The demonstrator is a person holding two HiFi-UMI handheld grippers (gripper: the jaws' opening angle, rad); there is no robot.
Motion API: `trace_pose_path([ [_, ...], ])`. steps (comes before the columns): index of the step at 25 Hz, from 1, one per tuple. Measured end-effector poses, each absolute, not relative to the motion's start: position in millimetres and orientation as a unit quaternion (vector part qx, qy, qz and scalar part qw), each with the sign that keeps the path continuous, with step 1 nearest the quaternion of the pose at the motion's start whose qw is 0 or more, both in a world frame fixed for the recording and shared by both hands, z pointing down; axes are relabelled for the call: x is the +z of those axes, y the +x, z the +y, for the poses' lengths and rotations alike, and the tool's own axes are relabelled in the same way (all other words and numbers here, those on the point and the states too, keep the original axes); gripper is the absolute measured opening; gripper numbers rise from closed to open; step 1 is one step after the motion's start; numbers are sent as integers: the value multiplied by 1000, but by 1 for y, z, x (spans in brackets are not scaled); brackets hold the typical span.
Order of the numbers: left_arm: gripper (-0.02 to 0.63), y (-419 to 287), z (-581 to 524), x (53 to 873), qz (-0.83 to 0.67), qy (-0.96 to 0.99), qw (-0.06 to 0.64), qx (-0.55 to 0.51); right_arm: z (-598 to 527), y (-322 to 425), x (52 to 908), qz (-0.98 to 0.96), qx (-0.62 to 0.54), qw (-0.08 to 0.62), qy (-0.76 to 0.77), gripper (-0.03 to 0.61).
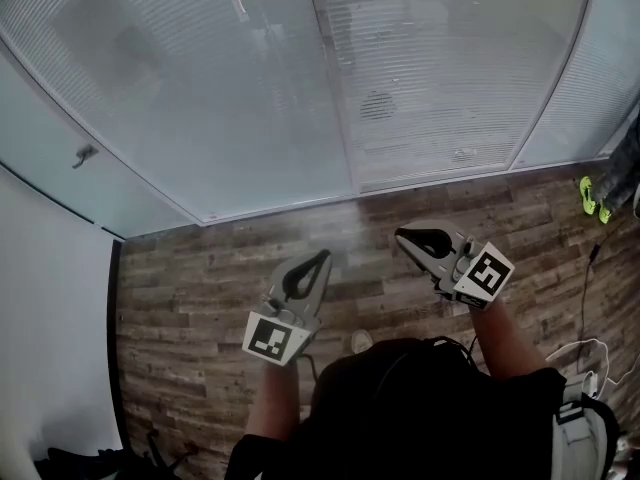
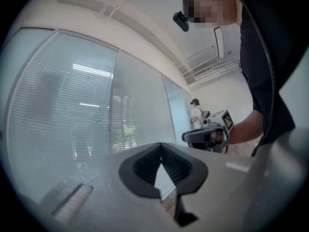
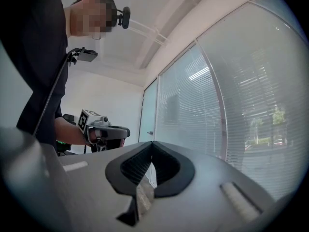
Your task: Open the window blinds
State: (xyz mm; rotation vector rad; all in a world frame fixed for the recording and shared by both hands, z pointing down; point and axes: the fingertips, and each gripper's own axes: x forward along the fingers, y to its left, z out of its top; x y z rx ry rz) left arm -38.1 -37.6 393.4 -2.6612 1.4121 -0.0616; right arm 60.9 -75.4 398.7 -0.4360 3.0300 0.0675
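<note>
Spanning the upper frame, the white slatted window blinds [image 1: 200,78] are hanging lowered. Brown wood-plank floor [image 1: 200,288] is separating them from the left gripper [image 1: 324,254] and right gripper [image 1: 399,233], both with jaws pressed together on nothing. Neon-yellow shoes [image 1: 590,196] are sitting at the far right.

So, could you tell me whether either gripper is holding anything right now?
Nothing: the left gripper and right gripper are both shut and empty.

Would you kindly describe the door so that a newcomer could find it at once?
Start with the long glass wall facing the person, mostly covered by white blinds. At its left end in the head view, the door is the only panel with plain frosted glass and a small handle.
</note>
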Motion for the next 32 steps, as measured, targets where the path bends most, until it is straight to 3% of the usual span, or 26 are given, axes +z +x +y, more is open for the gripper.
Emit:
trace_pose_path([
  [32, 5, -137, -91, 414, 455, -889, 39, -4, -135, -30, 405, 984, 17, 27, -175, 5],
])
